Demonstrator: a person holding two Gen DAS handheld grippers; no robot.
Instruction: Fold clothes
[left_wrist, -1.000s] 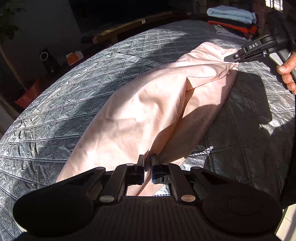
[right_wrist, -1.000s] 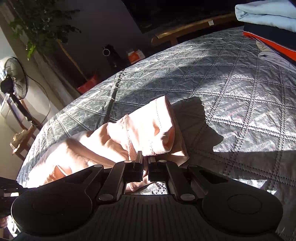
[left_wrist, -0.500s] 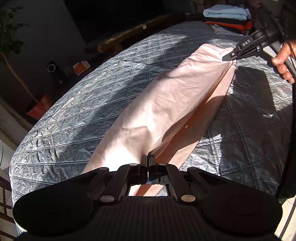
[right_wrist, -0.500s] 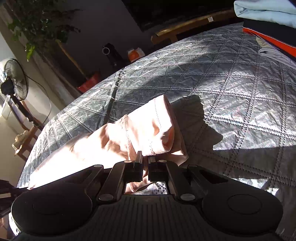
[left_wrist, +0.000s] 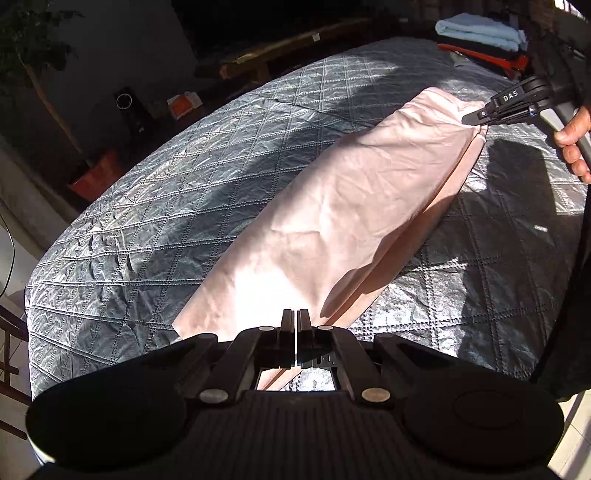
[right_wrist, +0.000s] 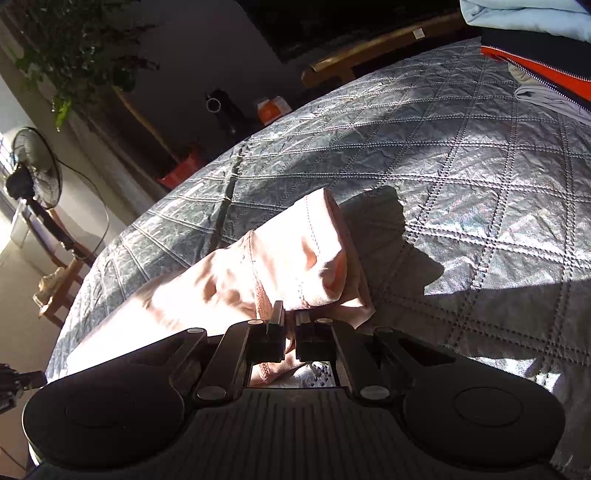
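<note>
Pinching opposite ends of pink garment (left_wrist: 332, 221): left gripper (left_wrist: 296, 319), right gripper (right_wrist: 290, 314); gripped fabric hidden between closed fingers.

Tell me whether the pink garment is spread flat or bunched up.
Stretched out long, not bunched: the pink garment runs taut across the quilt between the shut left gripper and right gripper.

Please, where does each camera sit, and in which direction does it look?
Left wrist: sits on the left gripper, looks along the pink garment toward the right gripper and hand.
Right wrist: sits on the right gripper, looks across the quilt toward a fan.
Shared: garment, quilt, folded pile.
</note>
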